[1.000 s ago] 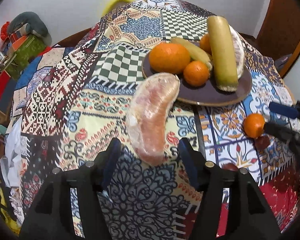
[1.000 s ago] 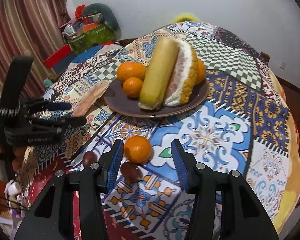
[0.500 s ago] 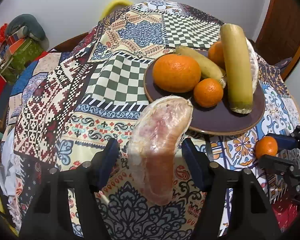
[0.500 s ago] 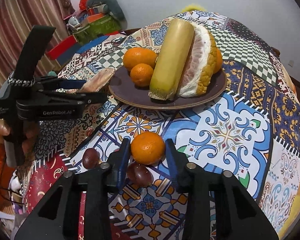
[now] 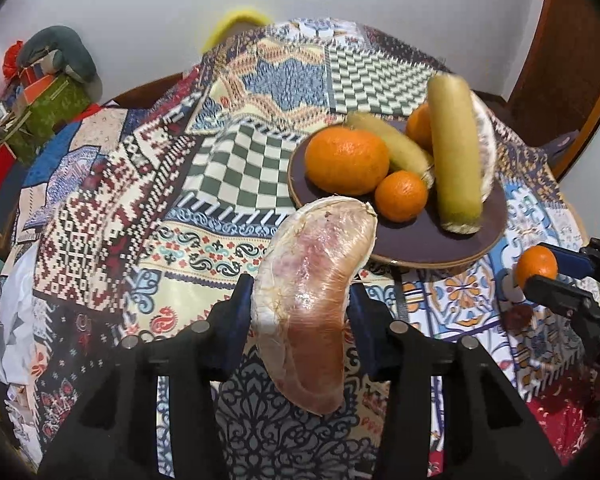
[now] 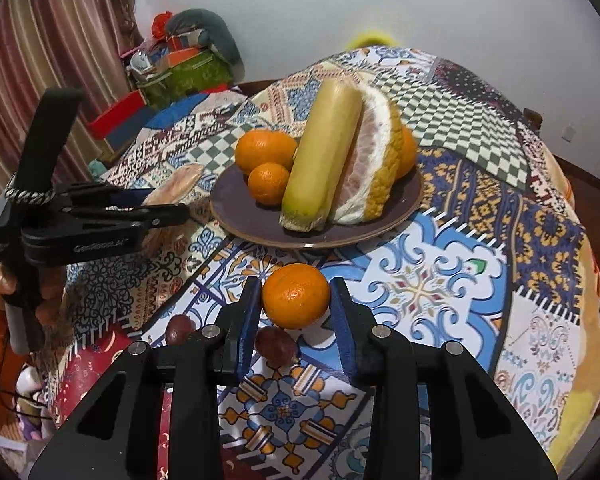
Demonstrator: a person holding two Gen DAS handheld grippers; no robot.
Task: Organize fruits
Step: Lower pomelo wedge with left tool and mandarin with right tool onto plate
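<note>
A round surface [image 6: 480, 184] under a patchwork cloth of checks, tiles and woven patterns fills both views, falling away at its rim on every side. Behind it stands a pale wall; beyond the plate's far left sit a green box [image 6: 184, 76] and other clutter, with a striped curtain [image 6: 32, 40] further left and a wooden door frame [image 5: 572, 64] beyond the plate's right.

A dark plate [image 6: 252, 216] is the landmark. On it lie two oranges [image 6: 266, 148] at its left, a long yellow-green pomelo wedge [image 6: 324, 148] across the middle and an opened pomelo section [image 6: 370, 164] against that wedge; another orange shows behind them. The cloth to the right of the plate and past it is bare, while the plate's near rim is crowded.

The left gripper [image 5: 298, 304] holds a peeled pink pomelo segment [image 5: 312, 292] between its blue pads, clamped on its lower half; the segment's upper tip overlaps the plate's near-left rim in the left wrist view. It seems lifted off the cloth, though this is hard to confirm.

Just before the plate's near edge, the right gripper [image 6: 296, 304] brackets a loose mandarin [image 6: 296, 294], its pads at or almost at the fruit's sides; contact is not certain. Two dark reddish fruits [image 6: 274, 344] lie on the cloth beside that mandarin, nearer than the plate.
</note>
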